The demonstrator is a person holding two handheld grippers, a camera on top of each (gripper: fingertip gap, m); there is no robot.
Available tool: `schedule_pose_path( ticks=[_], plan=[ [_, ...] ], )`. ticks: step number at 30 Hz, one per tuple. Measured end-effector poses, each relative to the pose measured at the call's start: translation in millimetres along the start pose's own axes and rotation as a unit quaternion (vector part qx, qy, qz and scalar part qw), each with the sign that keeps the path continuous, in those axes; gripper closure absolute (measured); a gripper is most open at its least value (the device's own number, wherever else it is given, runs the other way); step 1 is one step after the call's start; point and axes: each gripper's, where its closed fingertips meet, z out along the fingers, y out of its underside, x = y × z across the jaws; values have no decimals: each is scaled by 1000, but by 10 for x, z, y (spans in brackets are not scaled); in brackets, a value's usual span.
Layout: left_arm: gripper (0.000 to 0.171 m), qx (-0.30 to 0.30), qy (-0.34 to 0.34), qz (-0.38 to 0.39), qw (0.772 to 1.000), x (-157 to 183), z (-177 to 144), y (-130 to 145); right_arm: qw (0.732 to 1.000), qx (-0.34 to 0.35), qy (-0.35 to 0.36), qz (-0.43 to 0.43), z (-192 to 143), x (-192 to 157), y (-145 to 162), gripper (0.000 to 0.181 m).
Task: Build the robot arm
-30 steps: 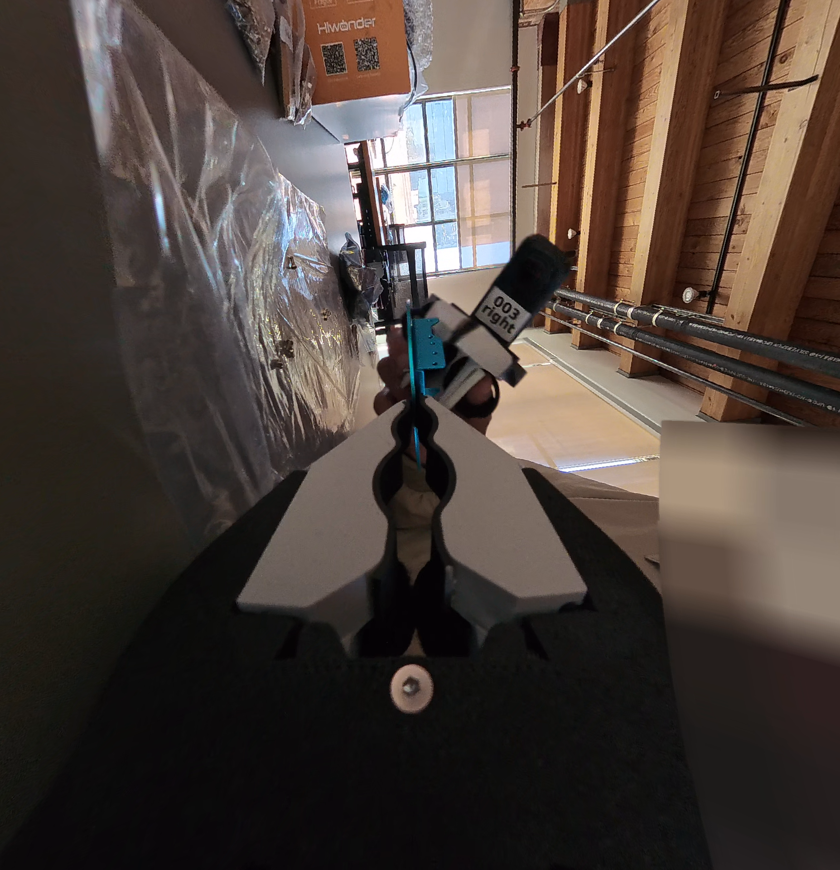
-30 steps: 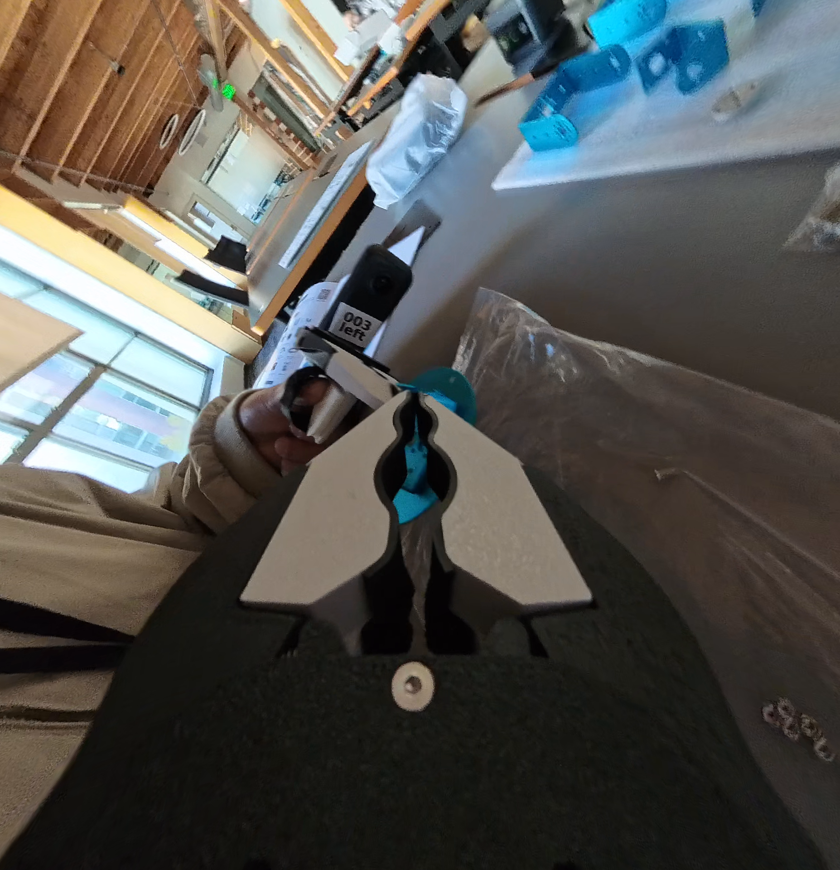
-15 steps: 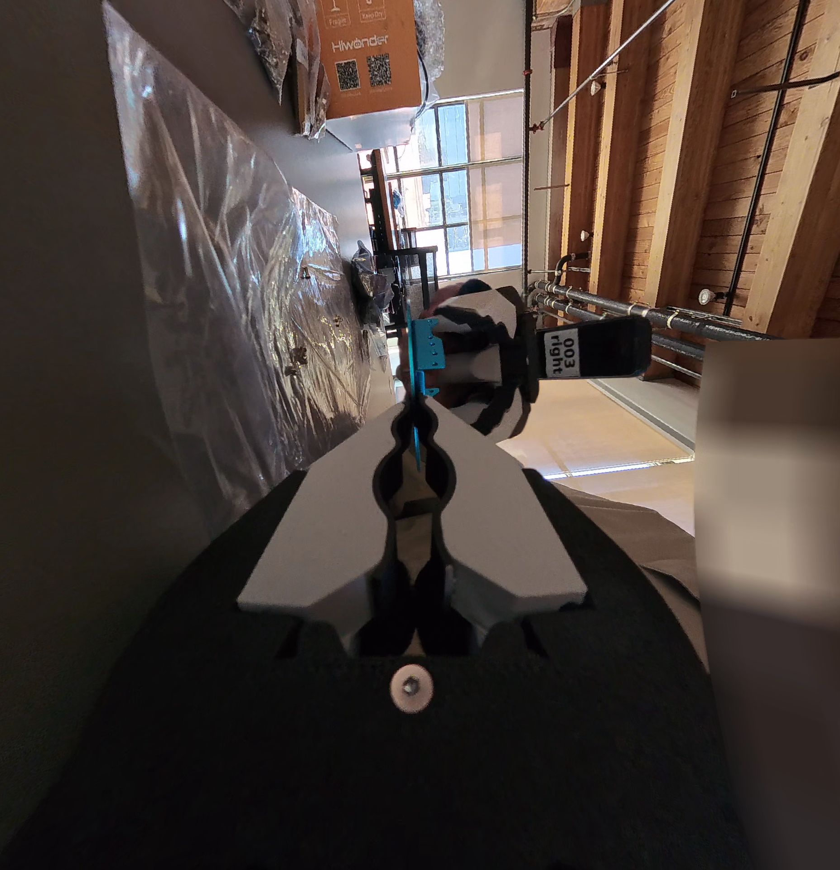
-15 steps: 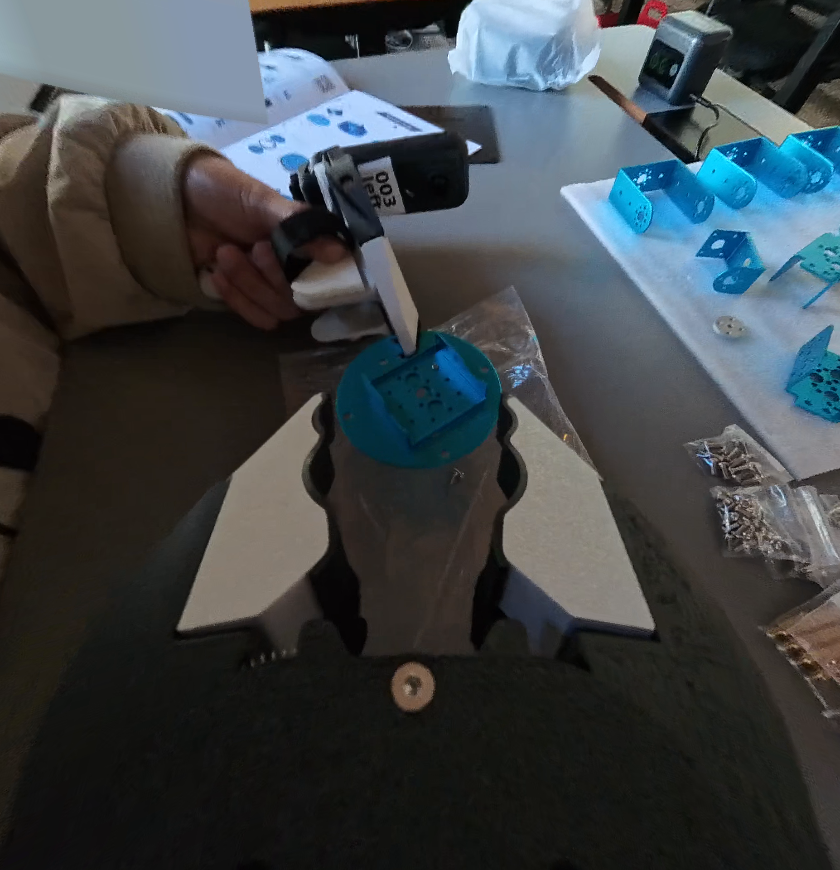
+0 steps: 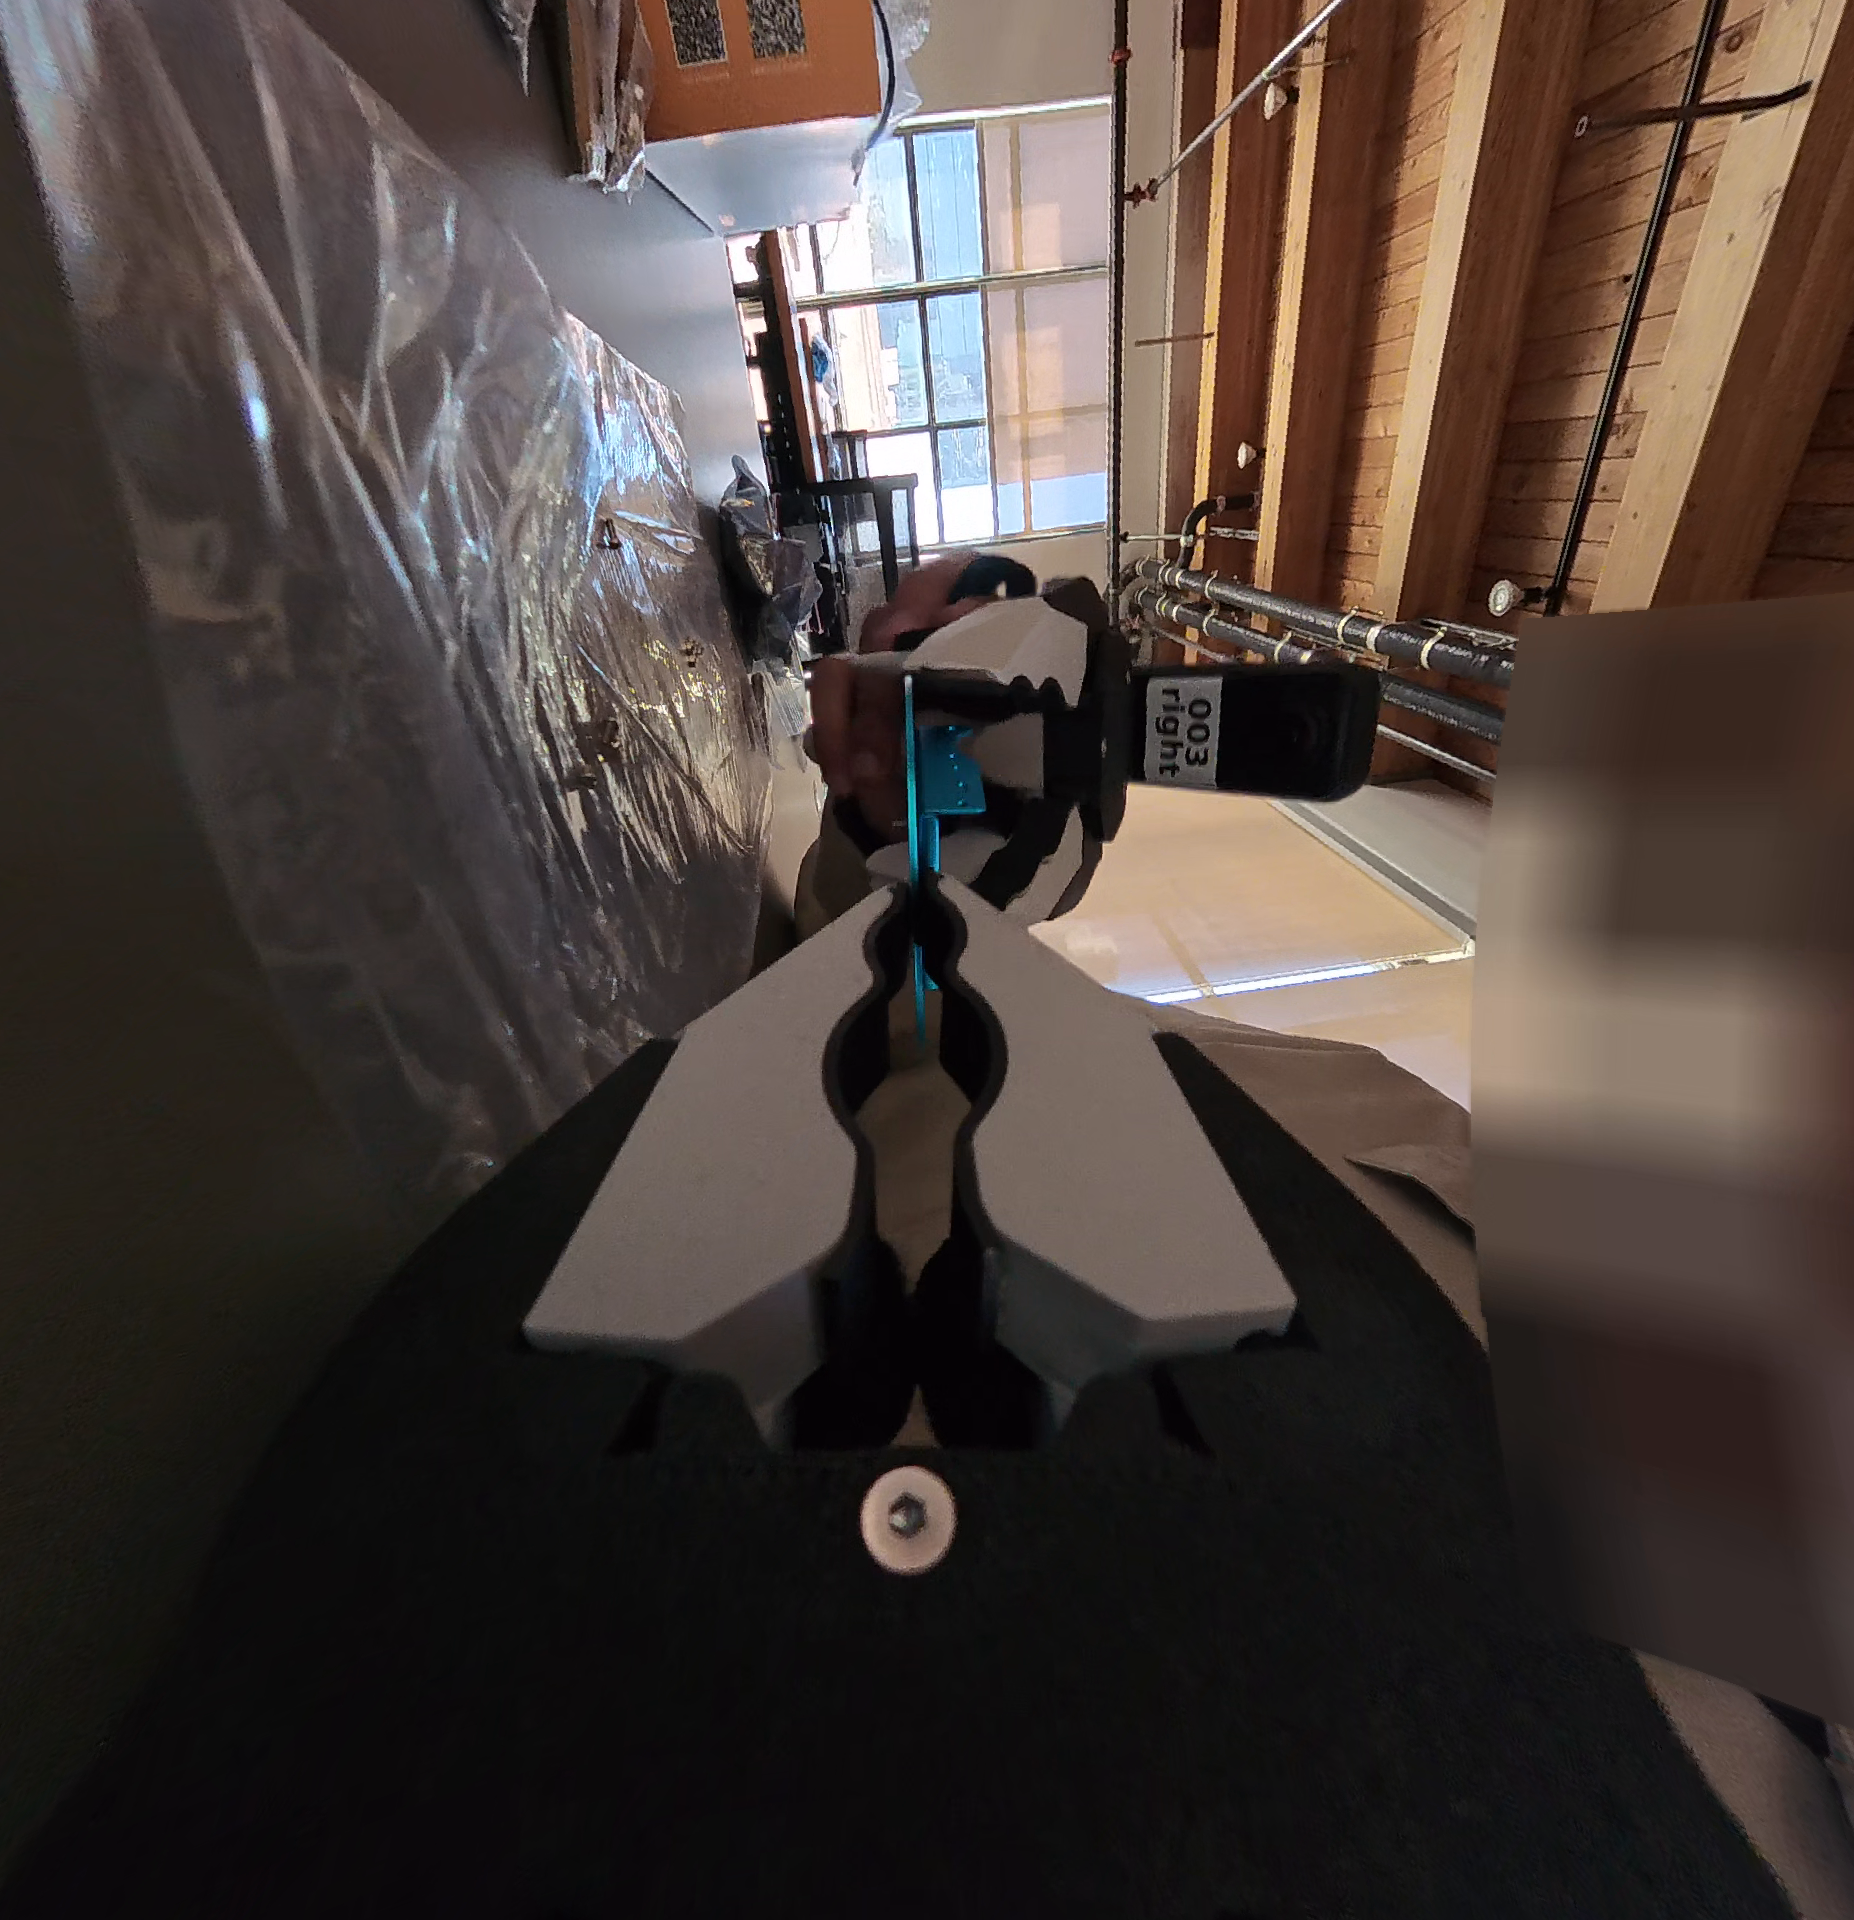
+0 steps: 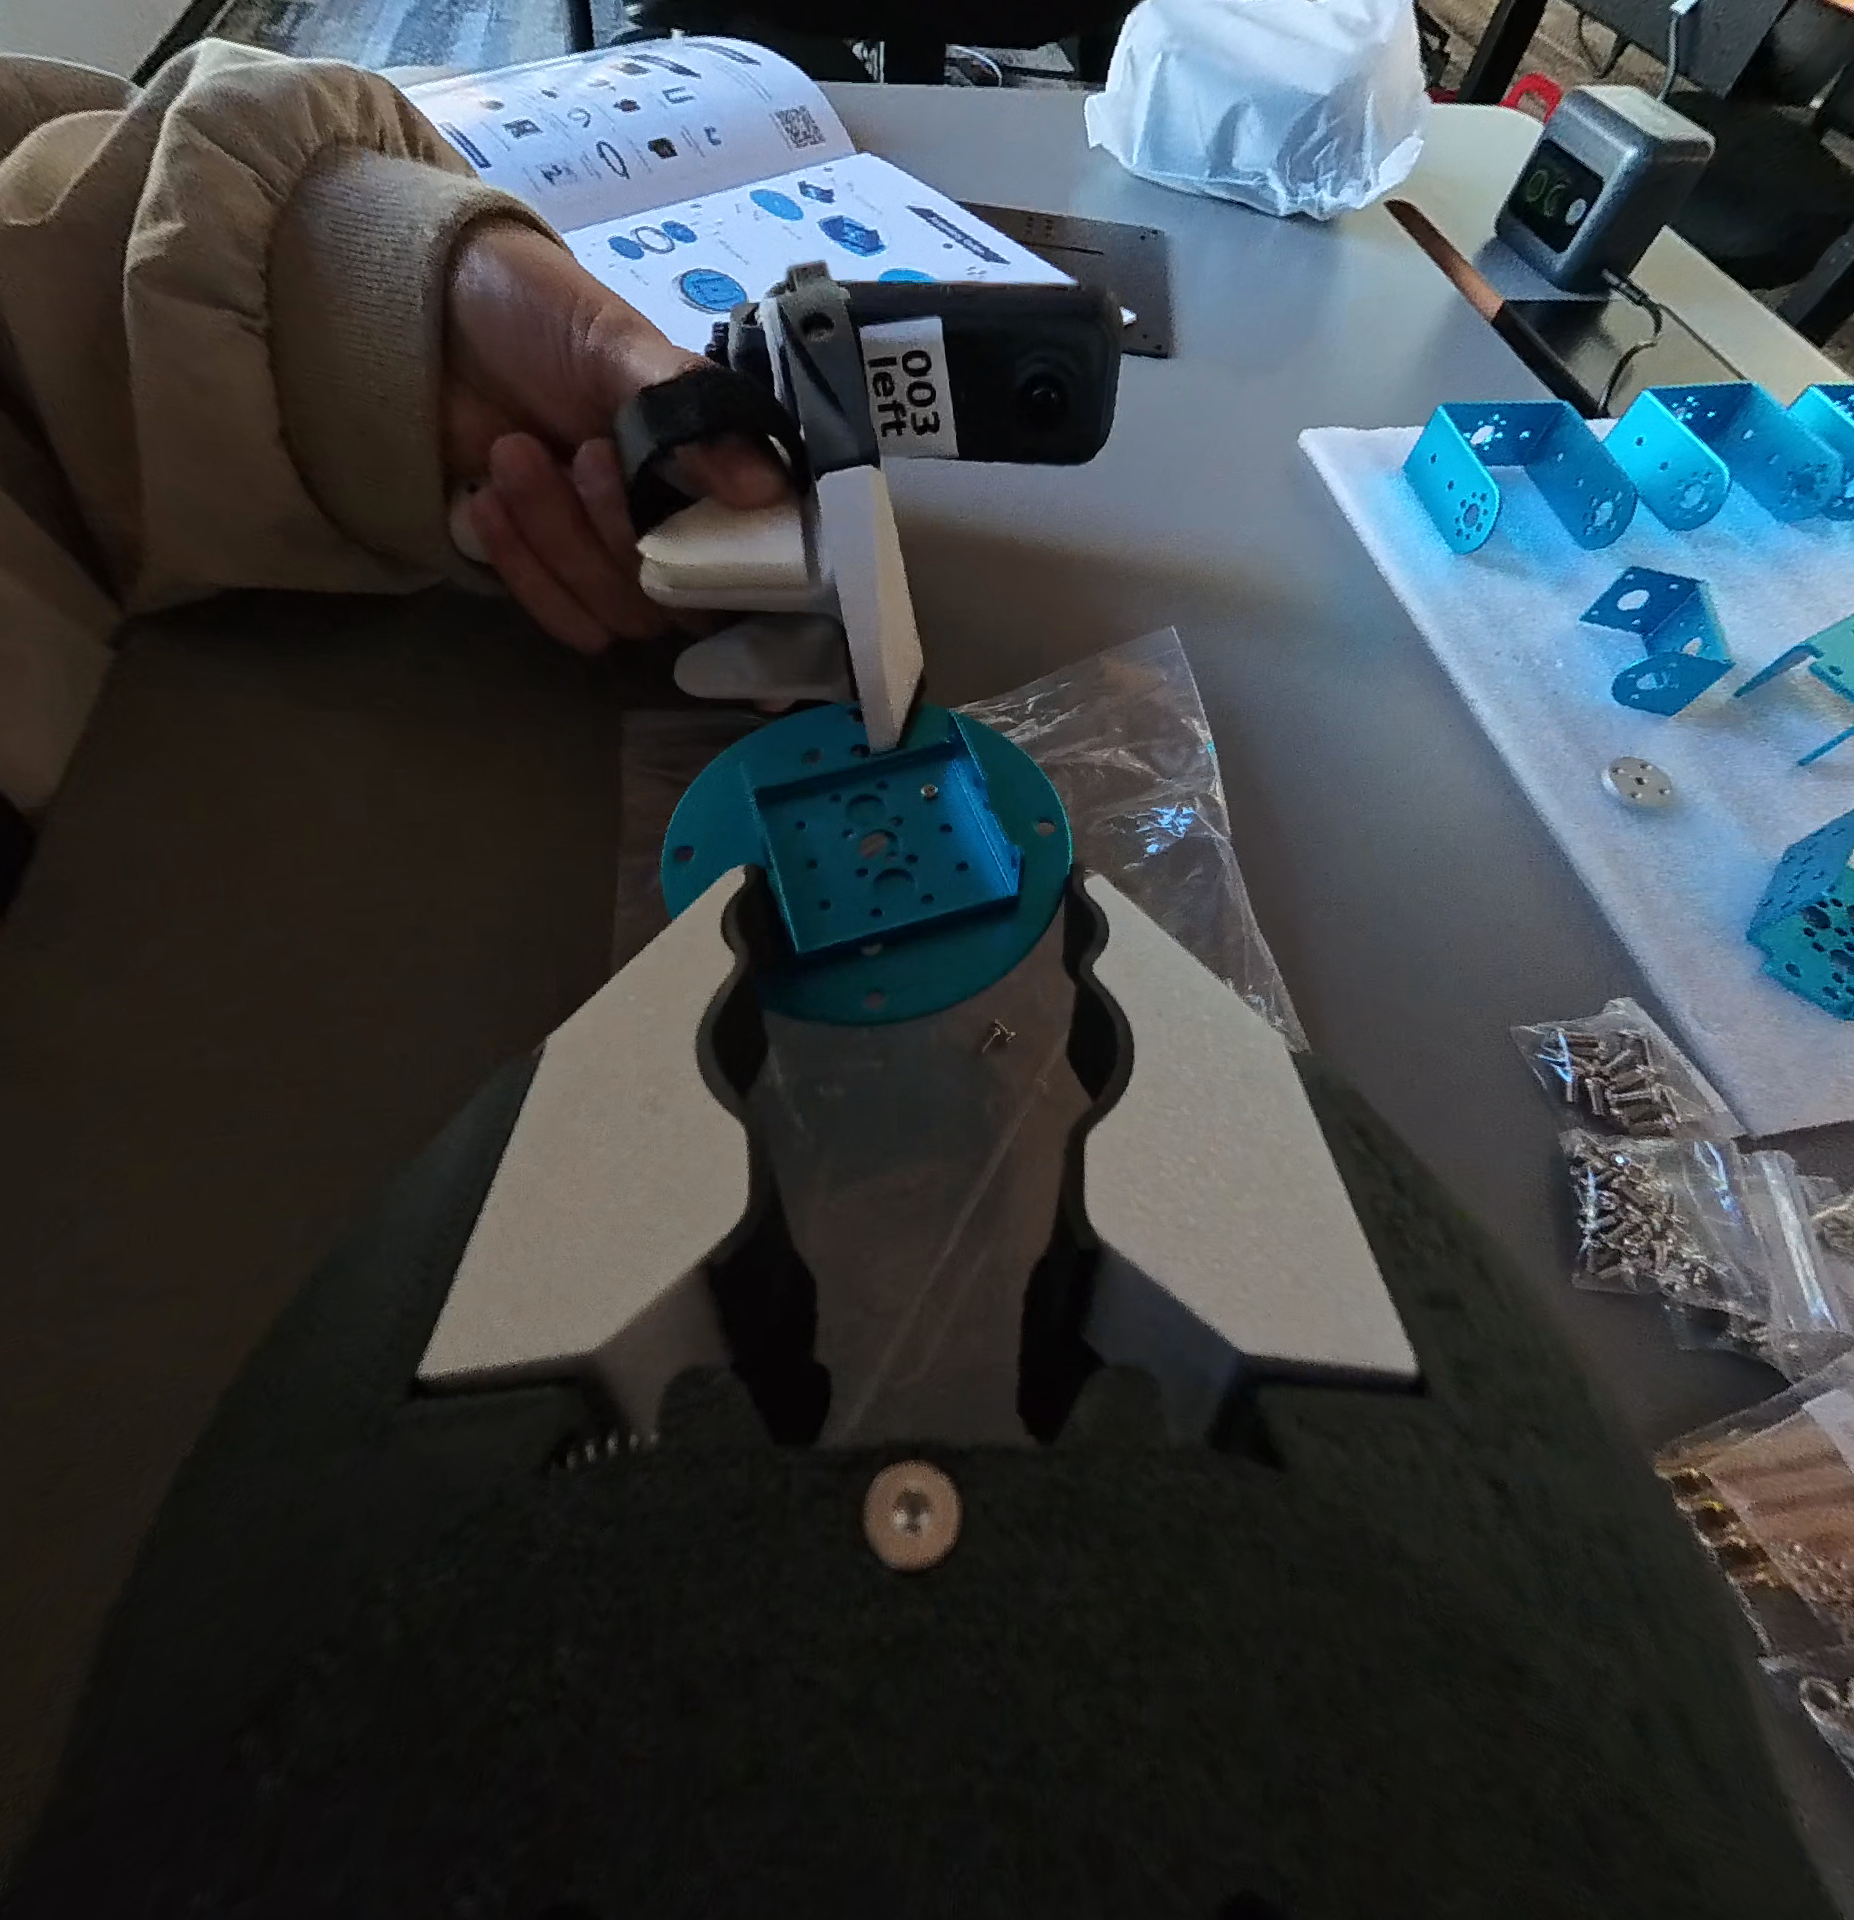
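A round blue plate (image 6: 869,977) carrying a square blue bracket (image 6: 887,857) is pinched at its edge by the left gripper (image 5: 921,894). The right gripper (image 6: 907,914) is held spread wide around the plate, gripping nothing. A loose screw (image 6: 998,1033) is seen on the plastic bag (image 6: 1120,790) beneath.

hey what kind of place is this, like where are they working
Probably a workshop or maker space: a grey table with blue metal brackets on a white sheet, bags of screws, an open instruction booklet, under timber ceiling beams.
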Motion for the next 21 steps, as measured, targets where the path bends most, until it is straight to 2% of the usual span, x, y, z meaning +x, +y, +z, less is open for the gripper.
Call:
schedule_pose_path(
  ticks=[5,11,16,19,21],
  plan=[
    [171,20,-6,-3,1000,-21,-47,-70,998,13,40,-35,-11,-27,-82,126],
    [171,22,-6,-4,1000,-23,-51,-75,999,19,39,-12,-17,-106,-126,127],
    [171,16,-4,-2,1000,-15,-37,-54,997,21,72,-15,-53,-19,-112,124],
    [171,12,-2,2,1000,-3,-24,-40,998,25,62,-4,-15,-22,-76,120],
    [171,13,-2,5,1000,1,-27,-44,998,26,54,-4,-6,-47,-73,127]
  ],
)
